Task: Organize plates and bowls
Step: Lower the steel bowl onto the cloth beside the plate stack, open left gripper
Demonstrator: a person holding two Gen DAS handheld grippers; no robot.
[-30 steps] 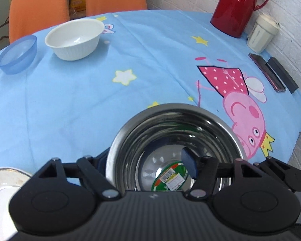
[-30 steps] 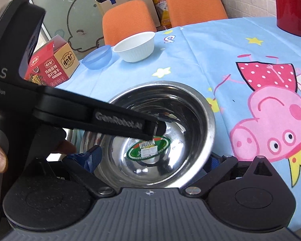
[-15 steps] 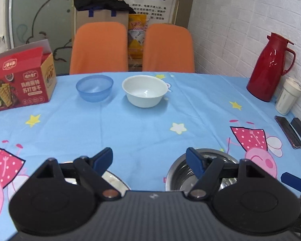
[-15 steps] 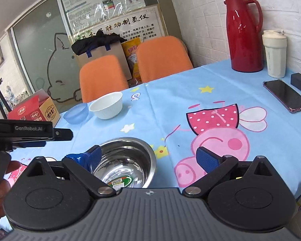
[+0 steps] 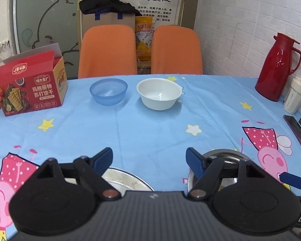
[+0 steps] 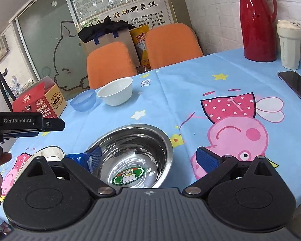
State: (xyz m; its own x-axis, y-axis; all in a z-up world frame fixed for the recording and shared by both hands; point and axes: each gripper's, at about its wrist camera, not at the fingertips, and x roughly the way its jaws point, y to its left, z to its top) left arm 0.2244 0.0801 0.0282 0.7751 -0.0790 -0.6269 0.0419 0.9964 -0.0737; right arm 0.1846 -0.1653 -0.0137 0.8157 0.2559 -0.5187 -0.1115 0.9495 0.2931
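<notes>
A steel bowl (image 6: 134, 152) with a green sticker inside sits on the blue tablecloth at the near edge; its rim also shows in the left wrist view (image 5: 224, 152). A metal plate (image 5: 126, 177) lies to its left, and its edge shows in the right wrist view (image 6: 50, 151). A white bowl (image 5: 159, 93) and a blue plastic bowl (image 5: 108, 91) stand at the far side, also seen in the right wrist view as the white bowl (image 6: 115, 91) and the blue bowl (image 6: 83, 100). My left gripper (image 5: 149, 160) is open and empty above the near edge. My right gripper (image 6: 148, 159) is open and empty over the steel bowl.
A red snack box (image 5: 30, 84) stands far left. A red thermos (image 5: 277, 66) and a cream cup (image 5: 295, 95) stand at the right by the brick wall, with a phone (image 6: 297, 85) near them. Two orange chairs (image 5: 108, 50) stand behind the table.
Both grippers have risen and pulled back from the steel bowl. The left gripper, which was at the bowl's rim, has let go and stands open.
</notes>
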